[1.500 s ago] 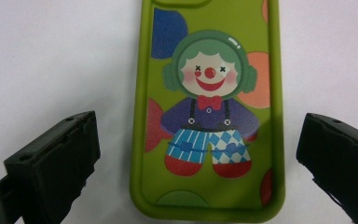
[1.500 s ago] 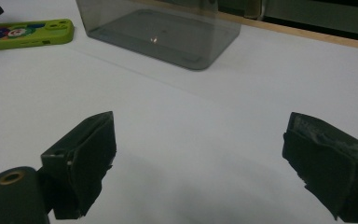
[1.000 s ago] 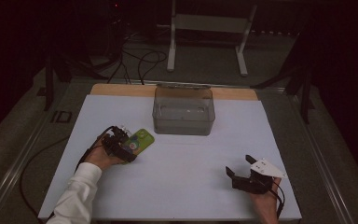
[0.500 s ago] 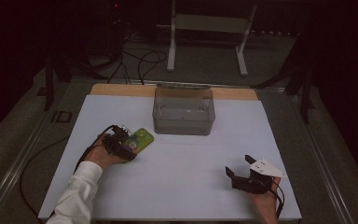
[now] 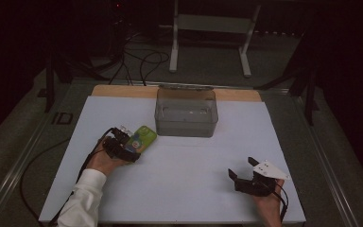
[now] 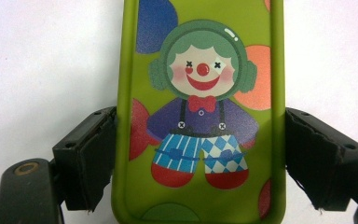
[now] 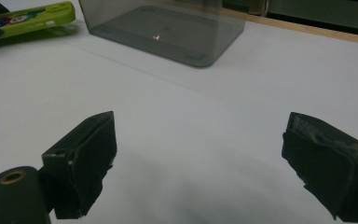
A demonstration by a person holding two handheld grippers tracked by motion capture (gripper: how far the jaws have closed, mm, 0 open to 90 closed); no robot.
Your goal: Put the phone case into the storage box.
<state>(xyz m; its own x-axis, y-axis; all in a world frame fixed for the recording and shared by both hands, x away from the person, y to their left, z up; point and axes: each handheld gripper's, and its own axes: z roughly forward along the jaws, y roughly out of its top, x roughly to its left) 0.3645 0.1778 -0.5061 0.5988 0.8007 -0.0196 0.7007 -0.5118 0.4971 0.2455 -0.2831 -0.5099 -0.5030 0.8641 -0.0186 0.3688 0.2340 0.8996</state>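
The left gripper (image 5: 131,147) has just clamped down: its jaws, which stood wider a second ago, now press on both long edges of the green phone case (image 6: 200,112), so the grasp looks made and a lift could come next. The case lies flat on the white table (image 5: 189,189), just left of the clear plastic box (image 5: 186,111) and a little nearer the person. Well to the right of the box and nearer the person, the right gripper (image 5: 244,171) rests with jaws spread wide, holding nothing
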